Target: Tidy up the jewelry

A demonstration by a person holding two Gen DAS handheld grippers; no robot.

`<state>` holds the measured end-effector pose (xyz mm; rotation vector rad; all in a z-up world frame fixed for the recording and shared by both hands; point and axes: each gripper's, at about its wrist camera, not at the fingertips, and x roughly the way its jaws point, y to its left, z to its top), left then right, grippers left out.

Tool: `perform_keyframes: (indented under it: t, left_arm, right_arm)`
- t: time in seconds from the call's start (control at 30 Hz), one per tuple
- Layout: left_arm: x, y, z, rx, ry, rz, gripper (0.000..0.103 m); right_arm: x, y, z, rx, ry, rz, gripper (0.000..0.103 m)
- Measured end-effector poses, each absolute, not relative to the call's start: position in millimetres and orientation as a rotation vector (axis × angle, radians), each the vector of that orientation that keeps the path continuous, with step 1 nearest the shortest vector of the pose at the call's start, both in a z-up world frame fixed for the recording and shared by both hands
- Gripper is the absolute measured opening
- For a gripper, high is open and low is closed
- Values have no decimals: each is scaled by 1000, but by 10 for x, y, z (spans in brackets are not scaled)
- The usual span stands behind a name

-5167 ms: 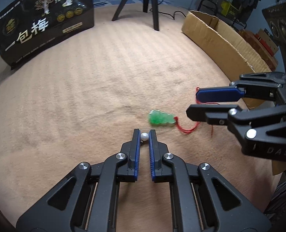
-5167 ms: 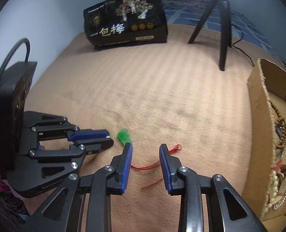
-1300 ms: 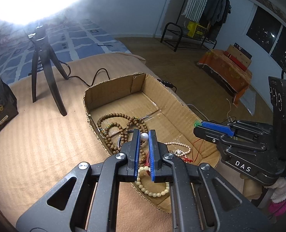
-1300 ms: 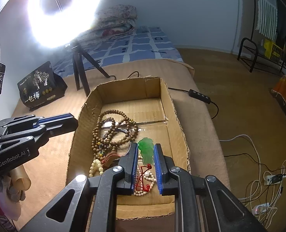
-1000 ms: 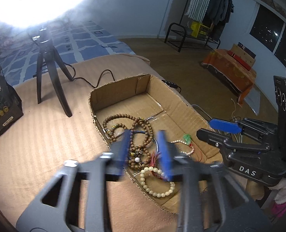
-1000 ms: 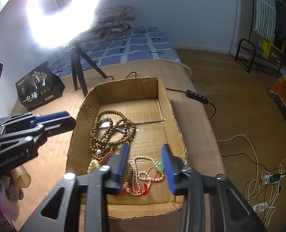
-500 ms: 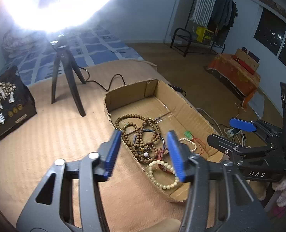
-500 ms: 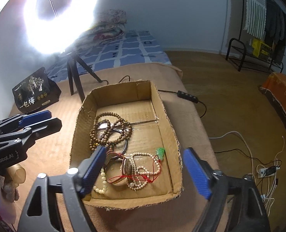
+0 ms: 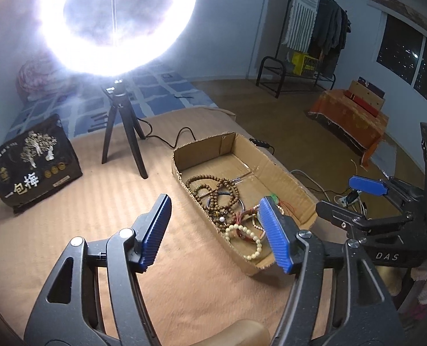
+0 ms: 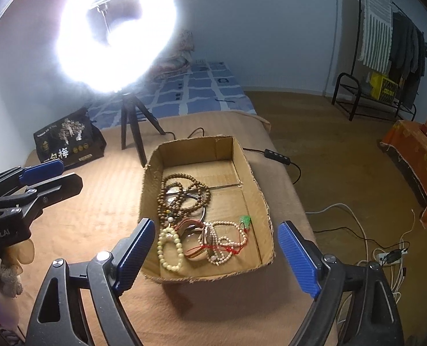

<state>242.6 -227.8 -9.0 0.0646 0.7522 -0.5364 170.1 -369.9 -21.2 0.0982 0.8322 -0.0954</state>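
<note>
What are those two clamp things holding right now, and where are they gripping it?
Nothing. The left gripper and right gripper have just been opening, with nothing between the jaws. The green pendant and beads lie in the cardboard box.

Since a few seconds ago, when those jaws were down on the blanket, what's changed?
The left gripper carried a white bead and the right gripper a green pendant on red cord from the blanket into the box, then let go. Both sets of jaws have just been opening, with nothing between them, and have backed away from the box. The bag and tripod stayed put.
</note>
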Motion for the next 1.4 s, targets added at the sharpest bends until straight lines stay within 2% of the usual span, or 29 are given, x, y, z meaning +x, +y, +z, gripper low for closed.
perform_keyframes:
  t: [0.4,0.5,0.67,0.73,0.93,1.4]
  left_arm:
    - [1803,-1892,174,82,714,-511,66]
    - [1661,-1789,189,93,709,-502,76]
    - [1439,-1658,192,109,698,-475,80]
    - [1362,-1629,200,122,687,-465,84]
    - [1211,-1593,224,136,658,-452,97]
    - [1118,-1574,221,146,662,-442,100]
  right_arm:
    - [1250,-3377,135,52,781,-106,90]
    - [1153,-3304,192,49,762,-105,92]
    - [1021,-3184,236,37,732,-112,93]
    - [964,-3148,244,29,713,-129,103]
    - [893,-3084,207,3,693,-138,103]
    - [804,-3162,214,22,676,-176,103]
